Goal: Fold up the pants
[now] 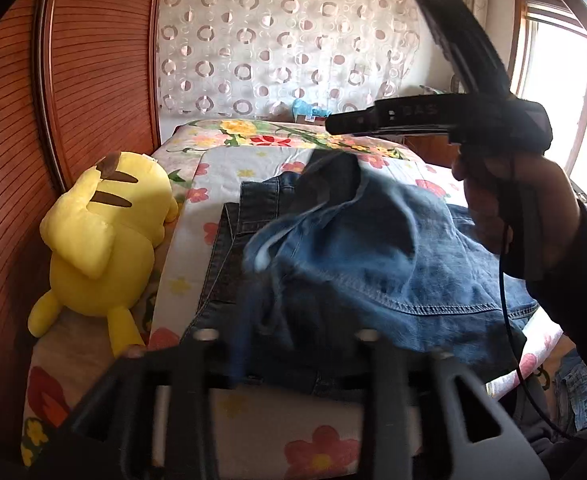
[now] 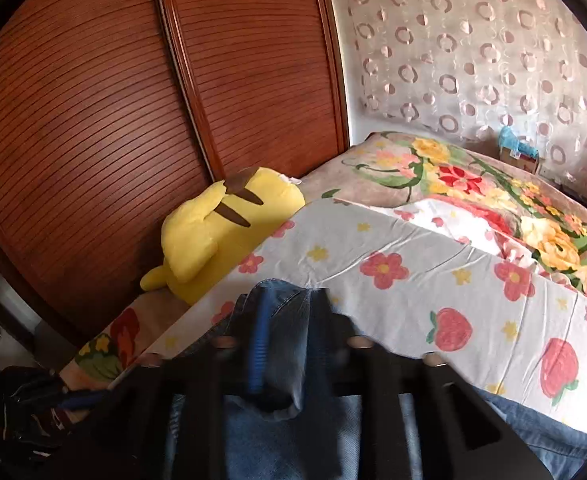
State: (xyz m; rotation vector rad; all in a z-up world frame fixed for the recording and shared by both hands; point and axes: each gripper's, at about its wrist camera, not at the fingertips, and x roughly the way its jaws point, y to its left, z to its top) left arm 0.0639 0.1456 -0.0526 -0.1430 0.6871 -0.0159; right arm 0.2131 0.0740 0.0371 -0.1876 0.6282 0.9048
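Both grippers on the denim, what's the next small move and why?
Probably carry the lifted fold across and lower it flat. The right gripper and left gripper each pinch the blue denim jeans, whose top layer is raised and bunched over the darker layer on the floral quilt.

Pants [image 1: 373, 264] — blue denim jeans, crumpled in heap on floral bedspread. Lighter washed fabric bunched on top, darker denim panel flat beneath at left. Orange stitched seam visible near right. Near edge of fabric [image 2: 281, 344] lifted — blurred, draped up off bed.
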